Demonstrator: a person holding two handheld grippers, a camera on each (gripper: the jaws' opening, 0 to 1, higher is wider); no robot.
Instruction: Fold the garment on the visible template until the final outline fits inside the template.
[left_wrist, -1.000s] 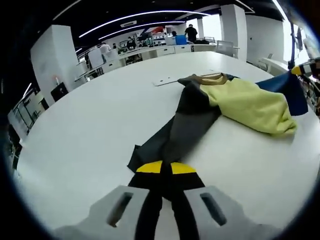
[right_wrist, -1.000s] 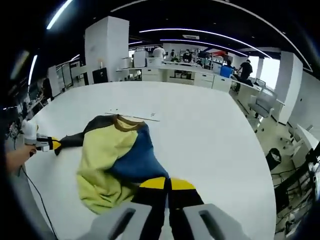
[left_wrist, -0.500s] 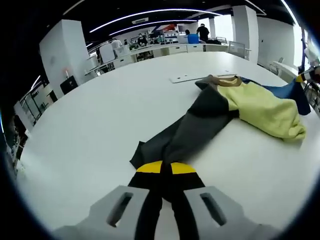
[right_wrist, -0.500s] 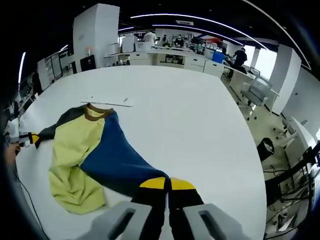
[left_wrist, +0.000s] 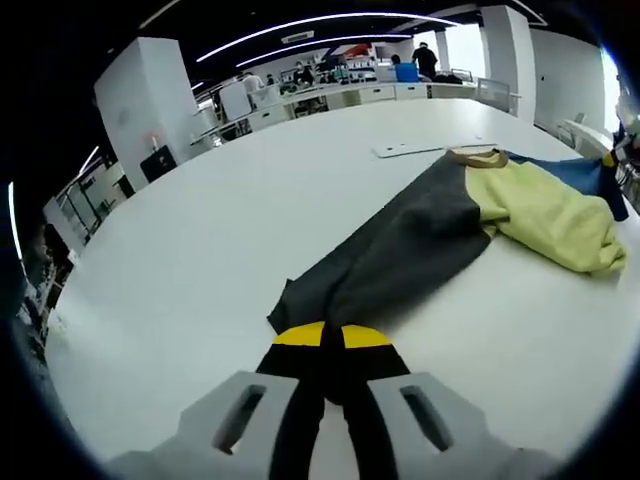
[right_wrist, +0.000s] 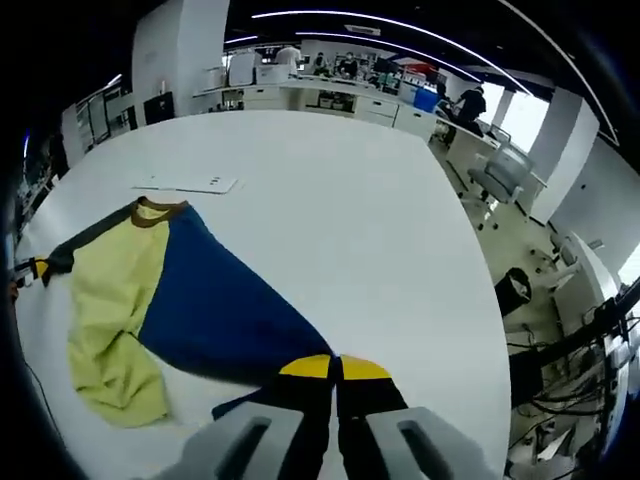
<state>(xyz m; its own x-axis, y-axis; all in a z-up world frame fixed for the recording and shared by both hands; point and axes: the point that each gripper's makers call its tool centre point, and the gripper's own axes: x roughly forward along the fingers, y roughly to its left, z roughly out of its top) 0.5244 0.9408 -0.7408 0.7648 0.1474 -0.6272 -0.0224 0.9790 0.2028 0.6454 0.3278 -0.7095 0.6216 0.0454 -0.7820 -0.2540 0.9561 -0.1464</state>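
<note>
In the left gripper view, the left tool (left_wrist: 330, 345) had its two jaws pressed together on the dark grey end of the garment (left_wrist: 440, 225), low on the white worktop (left_wrist: 200, 250). From the tool tips the grey cloth ran away forward and to the right as one long band, so the long axis of the garment went from this tool towards the far right. Beyond the grey part came the brown collar (left_wrist: 478, 155), then a yellow bunched part, and a blue part at the far right edge. A thin white strip (left_wrist: 420, 149) lay flat on the worktop just beyond the collar.

In the right gripper view, the right tool (right_wrist: 334, 372) pinched the blue end of the garment (right_wrist: 190, 300) between its closed jaws. The blue cloth widened from the tool towards the upper left, up to the collar (right_wrist: 150, 212). The yellow part lay to the left of the blue, wrinkled. At the far left edge the grey end was held by the left tool (right_wrist: 30, 268). The strip (right_wrist: 185, 184) lay beyond the collar.
</note>
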